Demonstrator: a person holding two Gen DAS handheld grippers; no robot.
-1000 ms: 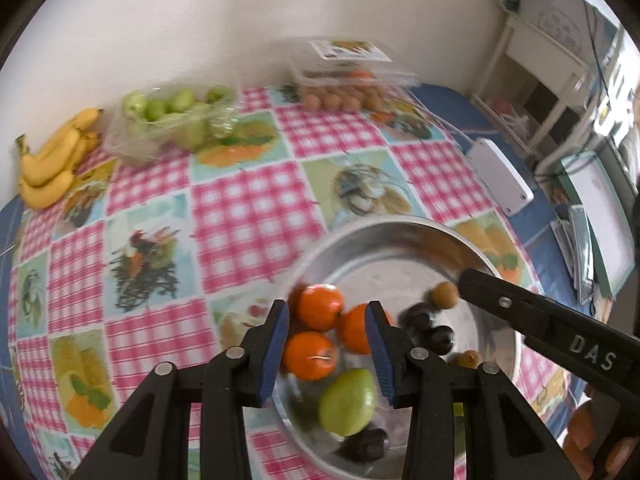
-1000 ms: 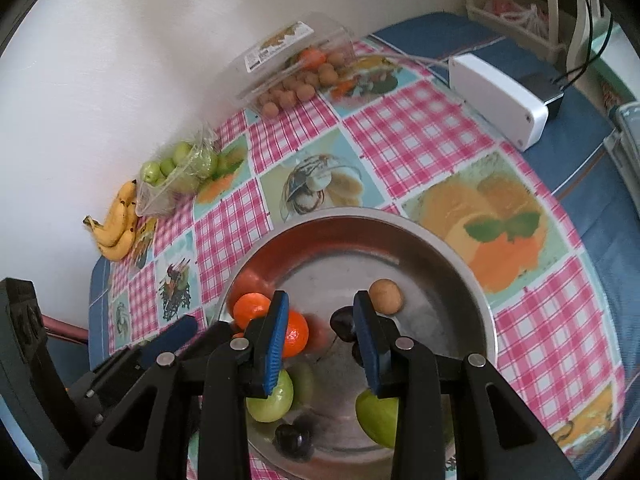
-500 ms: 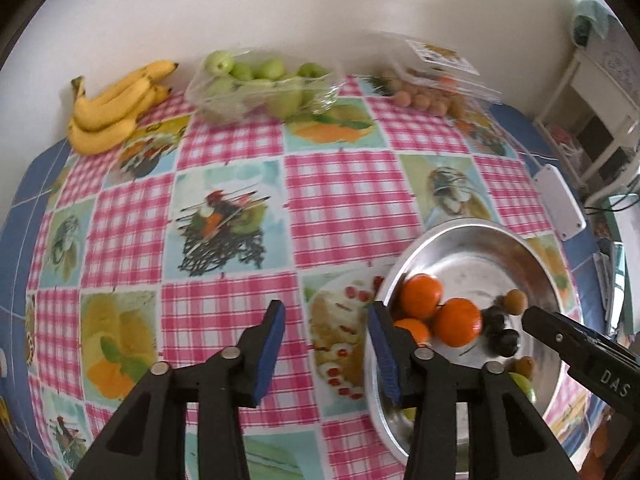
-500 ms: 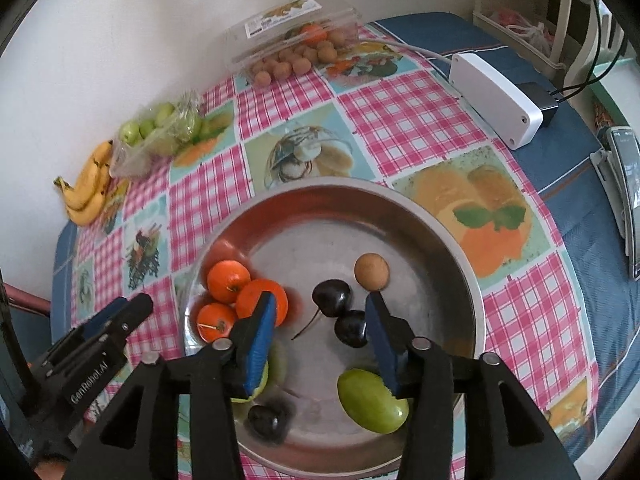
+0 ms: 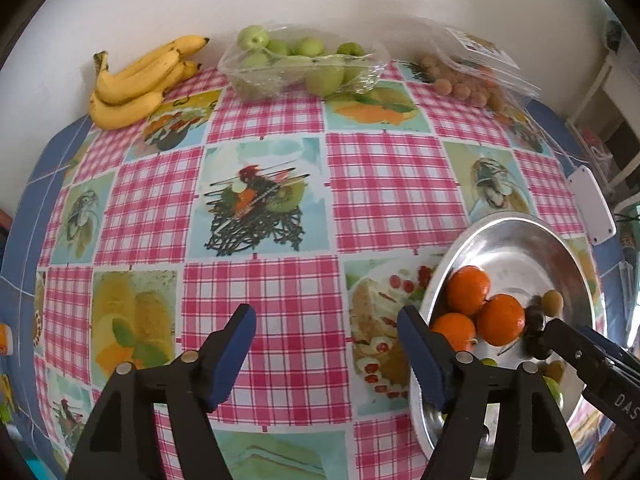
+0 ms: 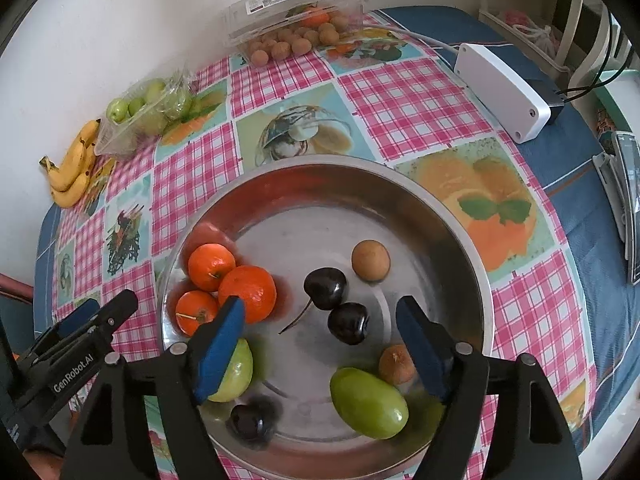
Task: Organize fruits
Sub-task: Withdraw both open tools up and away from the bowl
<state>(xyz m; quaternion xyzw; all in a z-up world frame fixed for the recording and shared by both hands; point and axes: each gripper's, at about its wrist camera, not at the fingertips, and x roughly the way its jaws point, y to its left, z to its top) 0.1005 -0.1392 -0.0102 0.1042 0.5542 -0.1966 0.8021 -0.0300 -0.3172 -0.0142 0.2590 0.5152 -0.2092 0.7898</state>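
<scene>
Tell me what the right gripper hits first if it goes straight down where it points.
Probably the dark cherry in the metal bowl; the open right gripper has it between its fingers, though depth is unclear.

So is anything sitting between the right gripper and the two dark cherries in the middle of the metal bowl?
Nothing visible is. The right gripper, whose jaws have just been opening with nothing held between them, hangs over the metal bowl, and the cherries lie in the gap between its fingers. The oranges and green fruit lie off to the sides.
</scene>
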